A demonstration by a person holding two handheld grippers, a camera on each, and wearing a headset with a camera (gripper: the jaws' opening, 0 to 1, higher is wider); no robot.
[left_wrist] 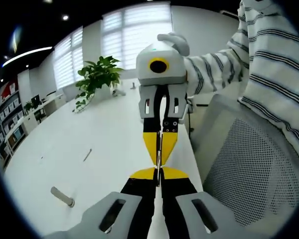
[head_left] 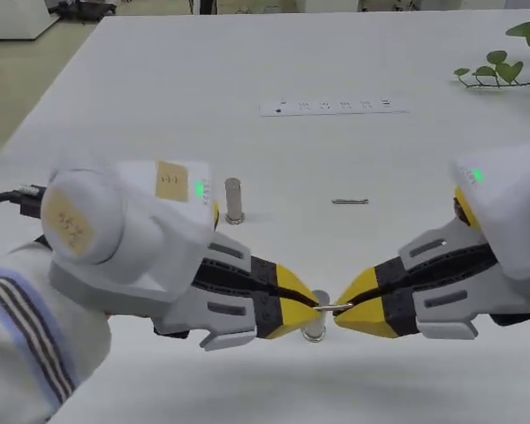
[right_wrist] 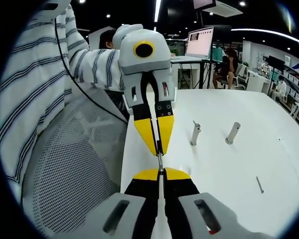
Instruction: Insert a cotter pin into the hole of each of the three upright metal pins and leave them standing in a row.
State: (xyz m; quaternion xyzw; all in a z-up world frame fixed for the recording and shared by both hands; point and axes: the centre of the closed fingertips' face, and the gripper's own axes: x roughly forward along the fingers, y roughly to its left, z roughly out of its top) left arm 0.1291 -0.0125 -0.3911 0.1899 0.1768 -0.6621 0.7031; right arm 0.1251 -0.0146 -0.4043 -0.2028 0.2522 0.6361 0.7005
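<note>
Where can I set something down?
Bare: between the upright metal pin and the power strip, and right of the loose cotter pin toward the plant. Crowded: front centre, where the left gripper and right gripper meet on the held cotter pin.

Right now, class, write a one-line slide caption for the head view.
Left gripper and right gripper meet tip to tip, pinching one cotter pin over an upright metal pin.

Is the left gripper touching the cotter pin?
Touching: right gripper view shows the left gripper pinching one end of the cotter pin.
</note>
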